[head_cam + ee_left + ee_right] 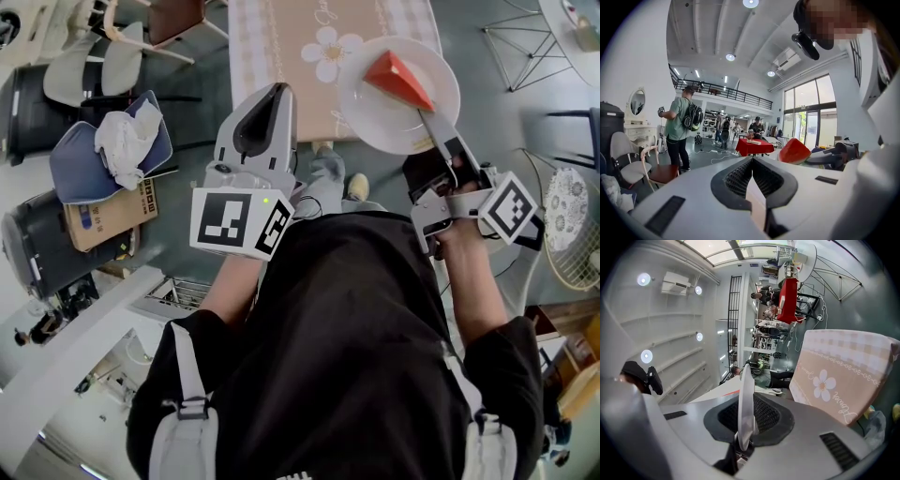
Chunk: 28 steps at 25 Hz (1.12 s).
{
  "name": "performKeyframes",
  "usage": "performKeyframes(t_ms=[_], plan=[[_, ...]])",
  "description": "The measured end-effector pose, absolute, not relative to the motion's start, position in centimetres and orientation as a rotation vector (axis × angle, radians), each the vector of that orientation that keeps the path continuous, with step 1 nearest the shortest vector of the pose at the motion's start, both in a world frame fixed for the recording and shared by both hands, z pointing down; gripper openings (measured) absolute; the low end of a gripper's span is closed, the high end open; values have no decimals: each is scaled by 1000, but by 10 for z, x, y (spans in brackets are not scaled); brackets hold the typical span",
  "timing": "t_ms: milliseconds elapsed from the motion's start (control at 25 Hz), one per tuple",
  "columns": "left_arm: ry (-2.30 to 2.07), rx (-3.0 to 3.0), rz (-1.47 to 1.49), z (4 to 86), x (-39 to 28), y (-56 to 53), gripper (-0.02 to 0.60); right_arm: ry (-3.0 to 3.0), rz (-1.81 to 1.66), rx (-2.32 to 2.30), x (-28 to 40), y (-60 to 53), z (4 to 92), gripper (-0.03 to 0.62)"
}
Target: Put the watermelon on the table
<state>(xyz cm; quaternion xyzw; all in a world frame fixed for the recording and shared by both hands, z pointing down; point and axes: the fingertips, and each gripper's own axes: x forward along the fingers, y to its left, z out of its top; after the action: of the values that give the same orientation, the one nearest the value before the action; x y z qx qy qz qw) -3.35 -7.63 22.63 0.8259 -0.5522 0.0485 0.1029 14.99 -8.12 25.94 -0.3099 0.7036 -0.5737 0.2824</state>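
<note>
- Ahead of you stood the surface (pixel 272 37), draped in tan check with a white flower (pixel 330 52) printed on it. In the head view its near edge lay just beyond your two grippers.
- To your left, a blue cushion (pixel 75 164) carried a crumpled white cloth (pixel 127 141), and a cardboard box (pixel 103 220) sat just beside it.
- You held your left gripper (pixel 272 94) pointed toward the surface's near edge, its jaws closed together with nothing between them.
- You had the jaws of your right gripper (pixel 436 127) clamped on the near rim of a white plate (pixel 366 108). The right gripper view showed that plate edge-on between the ribbed pads.
- In the head view the plate overlapped the surface's near right corner. Whether it touched the surface could not be told.
- The watermelon (pixel 398 80), a red wedge, lay on the plate toward its far right side. It was apart from the jaws and not yet on the surface itself.
</note>
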Motion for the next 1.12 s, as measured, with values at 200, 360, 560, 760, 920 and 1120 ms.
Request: performKeyframes(t_ms=[200,360,560,760,920,1120], plan=[[-1615,2434,128,230,-39,-96,14,1888,-1530,-830,144,-98,259,32],[-1594,2441,123,232,-43,-114,14,1882,-1527,-833,137,-115,258,32],[-1579,2439,109,232,-54,-143,14,1877,-1525,-843,126,-140,256,32],[-1571,2435,96,234,-68,-165,14,1866,-1520,-851,111,-160,255,32],[-1553,2444,88,234,-75,-180,14,1863,-1514,-865,105,-171,255,32],[-1529,2452,79,236,-84,-195,14,1863,-1509,-885,97,-183,255,32]])
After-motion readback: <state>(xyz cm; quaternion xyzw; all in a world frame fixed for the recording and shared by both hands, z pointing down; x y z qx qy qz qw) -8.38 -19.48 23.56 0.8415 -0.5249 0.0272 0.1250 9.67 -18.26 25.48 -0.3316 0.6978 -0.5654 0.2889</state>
